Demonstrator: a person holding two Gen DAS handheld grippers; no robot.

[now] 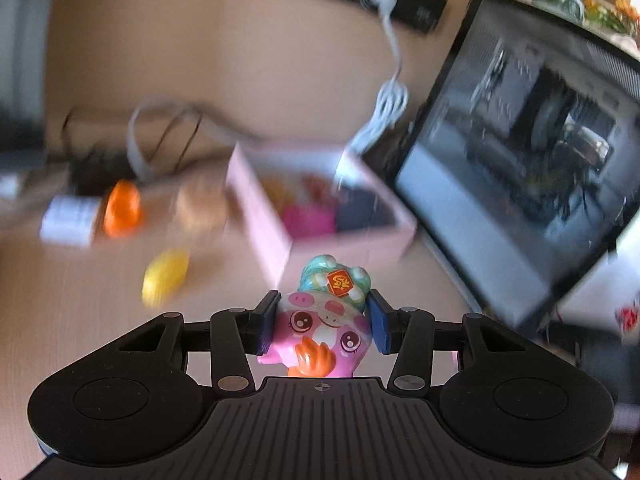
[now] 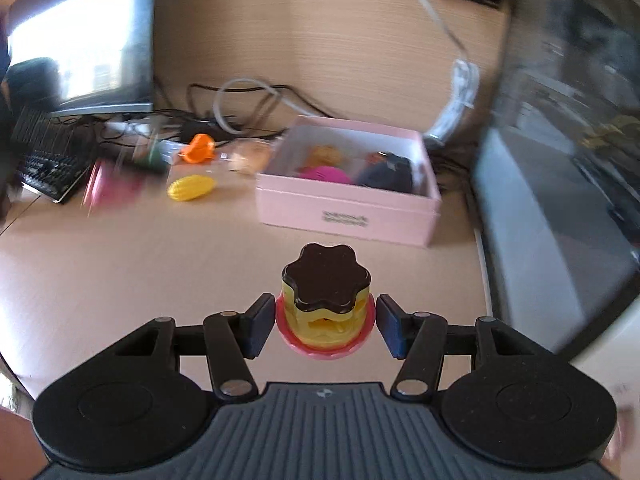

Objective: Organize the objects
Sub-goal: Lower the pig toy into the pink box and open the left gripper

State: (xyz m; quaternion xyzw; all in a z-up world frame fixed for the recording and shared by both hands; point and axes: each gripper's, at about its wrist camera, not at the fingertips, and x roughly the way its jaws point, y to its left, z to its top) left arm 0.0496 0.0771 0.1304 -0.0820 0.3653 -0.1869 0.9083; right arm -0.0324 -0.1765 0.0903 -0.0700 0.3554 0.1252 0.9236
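Note:
My left gripper [image 1: 322, 322] is shut on a pink pig-faced toy [image 1: 320, 330] with a teal cap, held just in front of the pink open box [image 1: 344, 246]. My right gripper [image 2: 326, 326] is shut on a toy pudding [image 2: 326, 300] with a dark brown top, yellow body and pink dish, held above the desk short of the pink box [image 2: 344, 216]. The box holds a magenta toy [image 2: 326, 174], a dark blue one [image 2: 386, 174] and an orange-yellow one [image 2: 326, 154]. A yellow toy [image 2: 191, 187] and an orange toy [image 2: 199, 148] lie on the desk left of the box.
A monitor [image 1: 532, 152] stands right of the box; another monitor [image 2: 80, 40] and a black keyboard [image 2: 48, 160] are at the far left. Cables [image 2: 248, 108] tangle behind the box. A white cable [image 2: 452, 92] hangs down the back wall. A pink blurred object [image 2: 112, 186] lies near the keyboard.

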